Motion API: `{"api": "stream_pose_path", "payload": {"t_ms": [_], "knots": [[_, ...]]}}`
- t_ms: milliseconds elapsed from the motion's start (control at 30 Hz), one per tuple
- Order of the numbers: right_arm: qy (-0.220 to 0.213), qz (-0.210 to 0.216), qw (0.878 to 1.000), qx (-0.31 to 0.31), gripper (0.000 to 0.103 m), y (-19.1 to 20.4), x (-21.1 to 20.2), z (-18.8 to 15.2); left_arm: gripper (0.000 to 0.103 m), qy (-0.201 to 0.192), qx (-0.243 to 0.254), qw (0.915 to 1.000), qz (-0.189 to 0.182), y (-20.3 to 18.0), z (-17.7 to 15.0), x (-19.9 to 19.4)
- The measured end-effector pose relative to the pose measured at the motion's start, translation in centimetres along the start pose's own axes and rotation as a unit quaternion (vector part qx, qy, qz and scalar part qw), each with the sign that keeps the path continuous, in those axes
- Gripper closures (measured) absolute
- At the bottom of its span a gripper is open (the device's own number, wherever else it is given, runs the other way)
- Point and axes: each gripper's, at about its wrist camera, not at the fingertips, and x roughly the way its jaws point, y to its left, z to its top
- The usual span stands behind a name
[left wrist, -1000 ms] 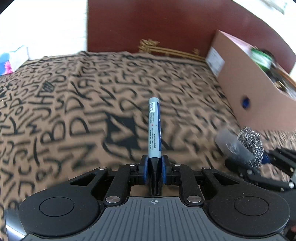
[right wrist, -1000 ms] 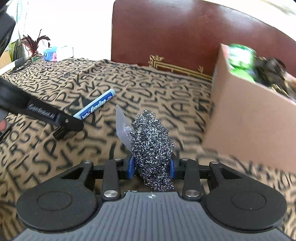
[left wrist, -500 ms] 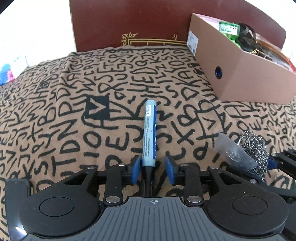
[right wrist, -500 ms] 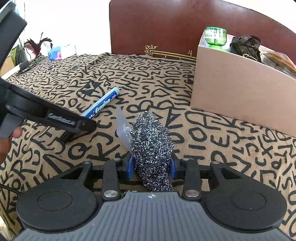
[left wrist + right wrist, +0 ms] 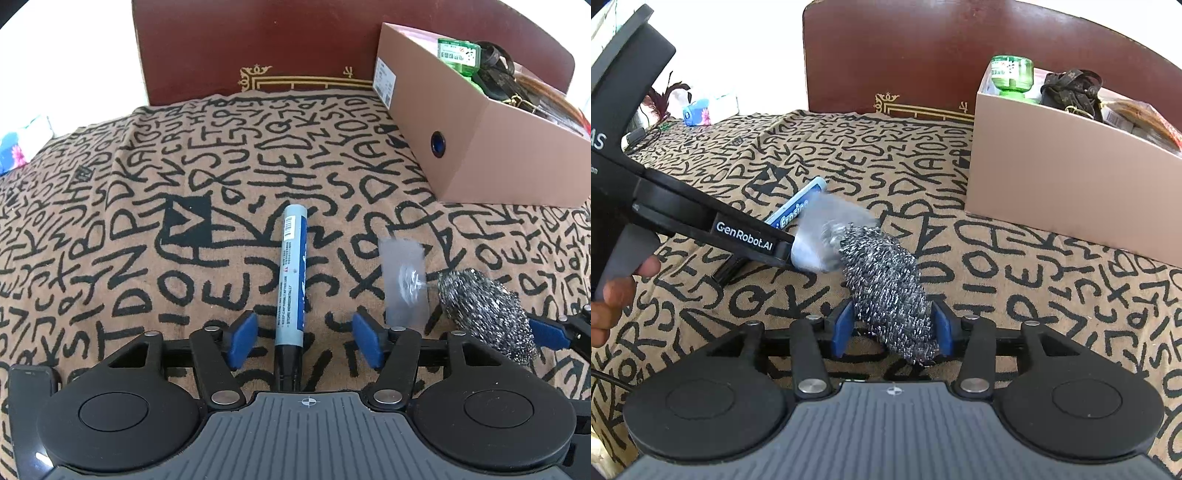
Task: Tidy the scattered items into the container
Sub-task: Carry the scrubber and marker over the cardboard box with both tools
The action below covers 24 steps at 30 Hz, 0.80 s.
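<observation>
A blue marker point(image 5: 293, 273) lies on the lettered cloth between the spread fingers of my left gripper point(image 5: 304, 341), which is open and not touching it. The marker also shows in the right wrist view point(image 5: 796, 208), partly behind the left gripper's body. A steel wool scourer point(image 5: 888, 288) with a clear plastic wrapper point(image 5: 822, 236) lies on the cloth between the fingers of my right gripper point(image 5: 892, 332); the jaws stand slightly apart from it. The scourer also shows in the left wrist view point(image 5: 487, 310). The cardboard box point(image 5: 476, 147) stands at the back right.
The box point(image 5: 1052, 177) holds a green bottle point(image 5: 1012, 75), a brown strap bag point(image 5: 1071, 92) and other items. A dark red headboard point(image 5: 295, 44) rises behind the cloth. A tissue pack point(image 5: 698, 110) lies far left. A hand point(image 5: 613, 291) holds the left gripper.
Both grippers have opened: the left let go of the marker, which now lies on the cloth, and the right loosened from the scourer, which has tipped down onto the cloth.
</observation>
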Motion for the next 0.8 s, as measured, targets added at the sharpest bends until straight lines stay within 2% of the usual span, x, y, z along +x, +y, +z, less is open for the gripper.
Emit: {"api": "stream_pose_path", "payload": {"t_ms": [33, 67, 133, 200, 267, 333, 367, 400, 467, 500, 567, 700, 733, 767, 800], "knots": [[-0.002, 0.0, 1.0, 0.0, 0.05, 0.0, -0.1, 0.0, 0.064, -0.003, 0.006, 1.0, 0.0, 0.0, 0.1, 0.0], [-0.002, 0.0, 1.0, 0.0, 0.05, 0.0, 0.0, 0.1, 0.065, -0.004, 0.009, 0.9999, -0.003, 0.1, 0.2, -0.1], [-0.003, 0.0, 1.0, -0.003, 0.05, 0.0, 0.0, 0.1, 0.059, 0.0, -0.001, 0.9999, -0.012, 0.6, 0.6, -0.1], [-0.006, 0.001, 1.0, -0.007, 0.05, 0.0, 0.1, 0.3, 0.057, 0.001, -0.012, 0.9998, -0.018, 1.1, 0.9, 0.1], [-0.01, 0.003, 1.0, -0.009, 0.05, 0.0, 0.2, 0.4, 0.048, 0.001, -0.007, 0.9997, -0.022, 1.1, 1.1, 0.3], [-0.011, 0.002, 1.0, -0.012, 0.05, 0.0, 0.3, 0.6, 0.049, 0.0, 0.001, 0.9999, -0.017, 0.7, 1.3, 0.4], [-0.012, 0.002, 1.0, -0.013, 0.05, 0.0, 0.3, 0.7, 0.065, 0.002, 0.01, 0.9998, -0.015, 0.5, 1.4, 0.5], [-0.013, 0.002, 1.0, -0.014, 0.05, -0.1, 0.4, 0.7, 0.069, 0.001, 0.017, 0.9998, -0.014, 0.3, 1.4, 0.6], [-0.015, 0.001, 1.0, -0.019, 0.05, -0.1, 0.6, 1.0, 0.067, 0.001, 0.022, 0.9996, -0.015, 0.0, 1.5, 0.6], [-0.016, 0.002, 1.0, -0.023, 0.05, -0.1, 0.7, 1.1, 0.057, 0.002, 0.023, 0.9996, -0.015, 0.0, 1.6, 0.7], [-0.017, 0.003, 0.999, -0.028, 0.05, 0.0, 1.1, 1.4, 0.054, 0.0, 0.027, 0.9995, -0.018, 0.0, 1.5, 0.8], [-0.017, 0.007, 0.999, -0.04, 0.05, 0.3, 2.0, 1.8, 0.057, -0.004, 0.039, 0.9991, -0.015, -0.2, 1.2, 0.9], [-0.014, 0.009, 0.999, -0.041, 0.05, 0.3, 2.5, 1.8, 0.072, -0.005, 0.043, 0.999, -0.013, -0.3, 1.2, 0.9], [-0.009, 0.012, 0.999, -0.041, 0.057, 0.3, 2.9, 1.8, 0.084, -0.005, 0.05, 0.9987, -0.01, -0.4, 1.2, 0.9], [-0.005, 0.017, 0.999, -0.04, 0.061, 0.2, 3.3, 1.7, 0.091, -0.006, 0.056, 0.9984, -0.009, -0.5, 1.2, 0.9]]}}
